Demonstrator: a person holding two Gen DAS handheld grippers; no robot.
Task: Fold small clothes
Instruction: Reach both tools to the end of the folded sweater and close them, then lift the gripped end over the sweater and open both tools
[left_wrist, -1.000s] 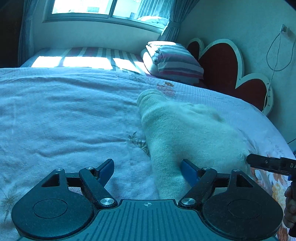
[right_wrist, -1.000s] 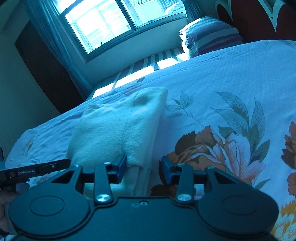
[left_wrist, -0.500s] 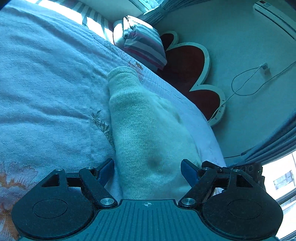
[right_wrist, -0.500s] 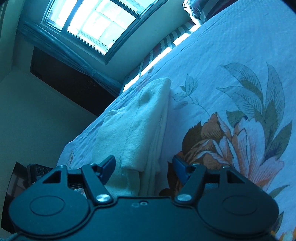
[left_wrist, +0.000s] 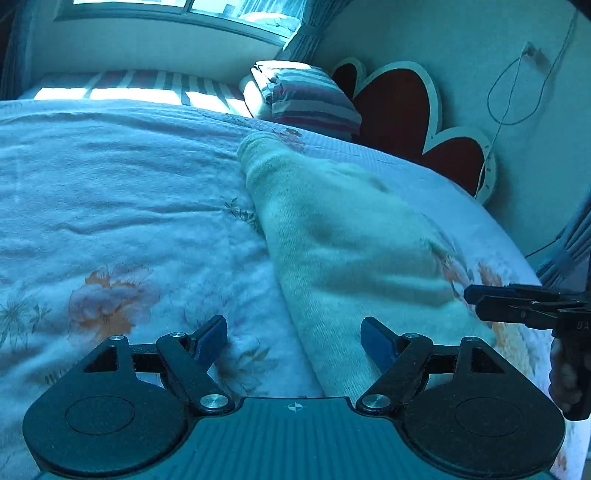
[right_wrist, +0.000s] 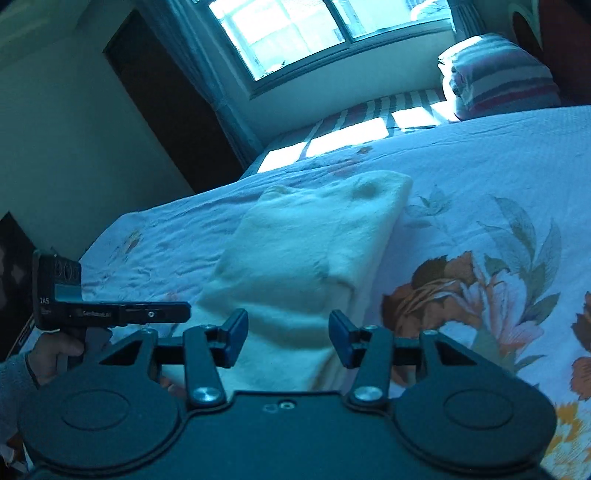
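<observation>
Because the left gripper (left_wrist: 293, 341) stands open and the right gripper's (right_wrist: 288, 338) jaws are closing around the folded sweater (right_wrist: 314, 254) near the bed's (left_wrist: 110, 184) edge, a shallow pinch may catch only the top layer and undo the fold.

Both views sit low over the bed (left_wrist: 110, 192), each looking forward and down along its own claw. The left wrist view faces the window (left_wrist: 177, 7) and headboard (left_wrist: 395, 107), with the garment (left_wrist: 343, 236) close ahead to its right and the right claw (left_wrist: 469, 299) at its right edge. The right wrist view faces the window (right_wrist: 314, 33) too, from the garment's (right_wrist: 306, 247) other side, with the left claw (right_wrist: 186, 310) at its left edge. Both share the garment, the pillow (left_wrist: 306, 96) and the window.
</observation>
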